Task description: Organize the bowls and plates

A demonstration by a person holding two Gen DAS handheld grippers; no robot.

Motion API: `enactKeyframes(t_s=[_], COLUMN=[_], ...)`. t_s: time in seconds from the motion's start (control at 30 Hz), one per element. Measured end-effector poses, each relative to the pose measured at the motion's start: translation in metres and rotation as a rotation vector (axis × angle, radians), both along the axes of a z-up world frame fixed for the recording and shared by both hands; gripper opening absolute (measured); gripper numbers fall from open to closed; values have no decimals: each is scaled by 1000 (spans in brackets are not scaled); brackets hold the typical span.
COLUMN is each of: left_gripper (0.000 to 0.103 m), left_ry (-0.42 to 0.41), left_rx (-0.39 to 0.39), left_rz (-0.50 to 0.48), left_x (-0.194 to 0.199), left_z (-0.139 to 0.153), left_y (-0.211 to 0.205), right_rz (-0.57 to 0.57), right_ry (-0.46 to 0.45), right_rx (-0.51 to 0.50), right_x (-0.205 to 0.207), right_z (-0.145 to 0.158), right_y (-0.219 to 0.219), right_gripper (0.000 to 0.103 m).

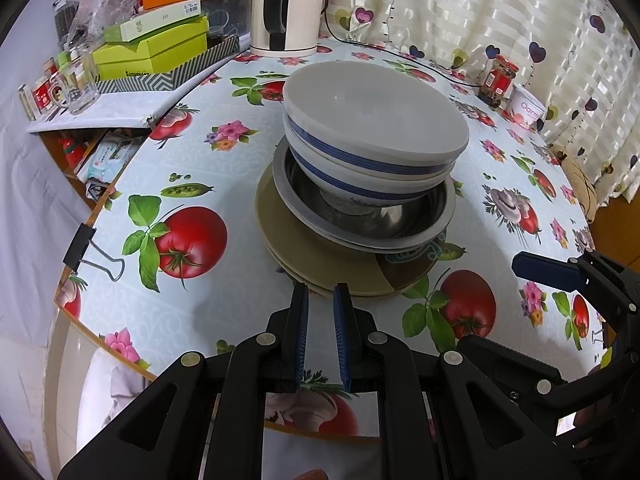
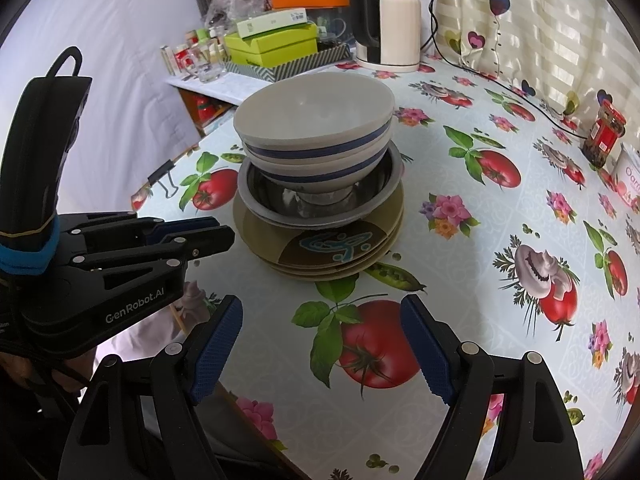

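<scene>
Floral oilcloth is covering the table (image 2: 500, 208), with a kettle (image 2: 394, 28) standing at twelve o'clock, a red-lidded jar (image 2: 604, 134) at two, and boxes (image 1: 152, 50) cluttering eleven. The lower plates' pattern is getting hidden under a steel bowl (image 1: 360, 216). The stack of bowls and plates (image 2: 316, 184) is sitting centre-table, just ahead of the left gripper (image 1: 321, 300), whose fingers are hanging narrow and empty; the right gripper (image 2: 322, 320) is gaping wide, empty, well short.
</scene>
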State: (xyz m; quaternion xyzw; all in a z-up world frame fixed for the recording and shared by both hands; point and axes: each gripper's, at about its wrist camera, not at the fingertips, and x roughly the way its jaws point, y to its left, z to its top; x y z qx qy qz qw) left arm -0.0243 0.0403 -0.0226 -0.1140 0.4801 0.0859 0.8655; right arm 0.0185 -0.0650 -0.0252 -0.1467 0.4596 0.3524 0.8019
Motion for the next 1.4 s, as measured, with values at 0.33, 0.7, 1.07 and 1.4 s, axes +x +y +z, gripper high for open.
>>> enactKeyframes(t_s=[0.33, 0.7, 1.07, 1.4], left_gripper=[13, 13, 13, 13], left_ry=[0, 1, -1, -8], left_rx=[0, 0, 2, 14], left_rz=[0, 1, -3, -7], left_x=[0, -1, -4, -8], left_z=[0, 0, 1, 5], left_y=[-1, -1, -4, -6], right_rz=[-1, -7, 2, 10], right_ry=[-2, -17, -22, -33], right_rx=[1, -4, -5, -4], right_x=[1, 3, -1, -8], right_z=[0, 3, 4, 8], right_y=[-1, -5, -3, -2], right_gripper=[82, 82, 82, 82])
